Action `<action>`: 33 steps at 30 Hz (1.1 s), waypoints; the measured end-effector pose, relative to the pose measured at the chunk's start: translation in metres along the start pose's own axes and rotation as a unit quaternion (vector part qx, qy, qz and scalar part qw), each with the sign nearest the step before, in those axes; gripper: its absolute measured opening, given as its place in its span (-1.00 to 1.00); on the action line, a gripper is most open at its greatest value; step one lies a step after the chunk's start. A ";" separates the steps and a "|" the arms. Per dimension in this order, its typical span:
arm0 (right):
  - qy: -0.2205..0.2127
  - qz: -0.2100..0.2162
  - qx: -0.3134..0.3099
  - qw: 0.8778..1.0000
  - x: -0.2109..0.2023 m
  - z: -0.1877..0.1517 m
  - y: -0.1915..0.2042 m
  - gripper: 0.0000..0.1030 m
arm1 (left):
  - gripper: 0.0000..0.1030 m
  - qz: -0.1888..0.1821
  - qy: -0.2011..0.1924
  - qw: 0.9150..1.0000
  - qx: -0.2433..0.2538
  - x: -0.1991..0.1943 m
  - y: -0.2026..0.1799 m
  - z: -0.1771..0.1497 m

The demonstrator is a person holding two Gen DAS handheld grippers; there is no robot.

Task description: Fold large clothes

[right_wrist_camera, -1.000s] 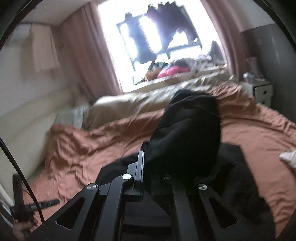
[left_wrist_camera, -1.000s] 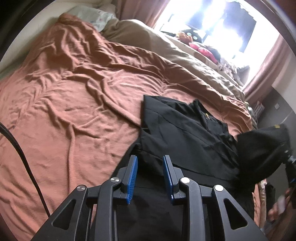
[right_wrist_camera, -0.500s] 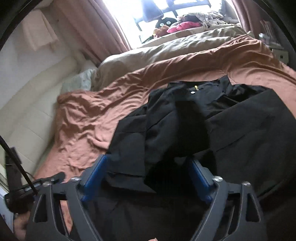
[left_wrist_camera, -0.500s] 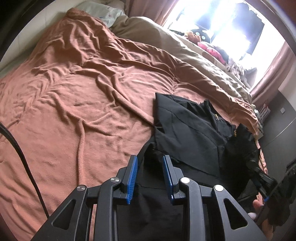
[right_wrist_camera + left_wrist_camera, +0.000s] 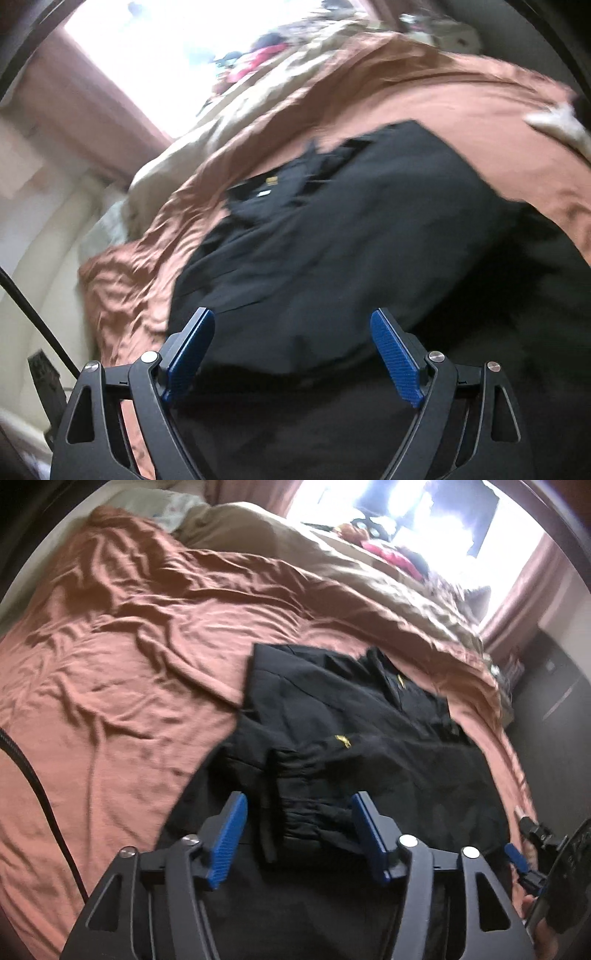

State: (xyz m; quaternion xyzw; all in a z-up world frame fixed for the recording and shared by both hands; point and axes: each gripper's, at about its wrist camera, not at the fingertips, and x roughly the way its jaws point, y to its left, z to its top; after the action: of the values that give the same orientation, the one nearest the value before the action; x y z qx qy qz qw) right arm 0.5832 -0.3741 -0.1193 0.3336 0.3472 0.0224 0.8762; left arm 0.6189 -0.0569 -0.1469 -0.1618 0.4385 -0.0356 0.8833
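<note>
Landmark: black jacket, lying spread on the bed, collar toward the window, yellow marks at chest and collar.

1. Black cable — far left of the jacket in the left wrist view, crossing the blanket edge.
2. Rust-brown blanket — wrinkled, covering the bed; extends left of and beyond the jacket, and lies under it.
3. Pale pillow — beyond the jacket, at the upper left corner of the bed.
4. Beige duvet — beyond the jacket, bunched along the window side.
5. Left claw — over the jacket's near part. Blue pads apart, jaws opening; a gathered elastic cuff of the jacket lies between them, and neither pad presses on it.
6. Window — bright, beyond the jacket; reddish curtain to its right; small coloured items on the sill, too blurred to identify.
7. Right claw — over the jacket's near edge in the right wrist view. Jaws spread wide, nothing gripped; dark cloth lies below the gap. View blurred and tilted.
8. White cloth — right of the jacket on the blanket, right wrist view; kind cannot be told.
</note>
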 end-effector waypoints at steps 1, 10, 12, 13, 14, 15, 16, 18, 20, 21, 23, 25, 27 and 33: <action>0.000 -0.004 0.018 1.000 -0.001 0.005 -0.011 0.66 | 0.25 0.006 0.006 1.000 0.006 0.005 -0.003 -0.001; -0.014 -0.017 0.129 0.991 -0.004 0.022 -0.074 0.40 | 0.25 0.076 0.071 0.995 0.000 0.056 0.011 -0.017; -0.015 -0.015 0.154 0.988 0.001 0.020 -0.086 0.27 | 0.25 0.081 0.083 0.993 -0.003 0.065 0.015 -0.020; -0.015 -0.004 0.173 0.985 0.005 0.022 -0.093 0.16 | 0.24 0.080 0.087 0.993 -0.007 0.069 0.017 -0.022; -0.016 0.009 0.190 0.982 0.005 0.015 -0.099 0.01 | 0.11 0.078 0.085 0.993 -0.008 0.070 0.018 -0.023; -0.016 0.019 0.206 0.978 0.008 0.013 -0.107 -0.07 | -0.04 0.070 0.080 0.994 -0.004 0.070 0.017 -0.024; -0.017 0.027 0.220 0.975 0.011 0.014 -0.112 -0.20 | -0.45 0.063 0.080 0.995 0.001 0.069 0.014 -0.023; -0.023 0.032 0.243 0.969 0.011 0.015 -0.121 -0.40 | -0.96 0.076 0.075 0.994 0.020 0.063 0.005 -0.021; -0.032 0.032 0.258 0.965 0.010 0.014 -0.126 -0.61 | -0.99 0.076 0.052 0.995 0.038 0.050 -0.005 -0.017; -0.035 0.034 0.264 0.963 0.011 0.014 -0.128 -0.63 | -0.99 0.069 0.040 0.996 0.044 0.041 -0.009 -0.013; -0.044 0.042 0.275 0.959 0.011 0.011 -0.131 -0.74 | -1.00 0.069 0.021 0.996 0.054 0.031 -0.015 -0.005; -0.050 0.040 0.278 0.959 0.008 0.009 -0.136 -0.75 | -1.00 0.071 0.009 0.995 0.071 0.023 -0.024 0.005; -0.053 0.041 0.284 0.956 0.009 0.006 -0.139 -0.75 | -1.00 0.074 0.004 0.994 0.086 0.022 -0.032 0.017; -0.061 0.039 0.293 0.953 0.000 -0.011 -0.155 -0.75 | -1.00 0.086 -0.016 0.991 0.106 0.028 -0.038 0.047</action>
State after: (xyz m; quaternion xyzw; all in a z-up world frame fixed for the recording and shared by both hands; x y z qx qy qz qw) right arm 0.5463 -0.4885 -0.2184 0.5900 0.2708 -0.0666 0.7577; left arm 0.6762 -0.0868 -0.1301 -0.0297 0.4302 -0.0030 0.9022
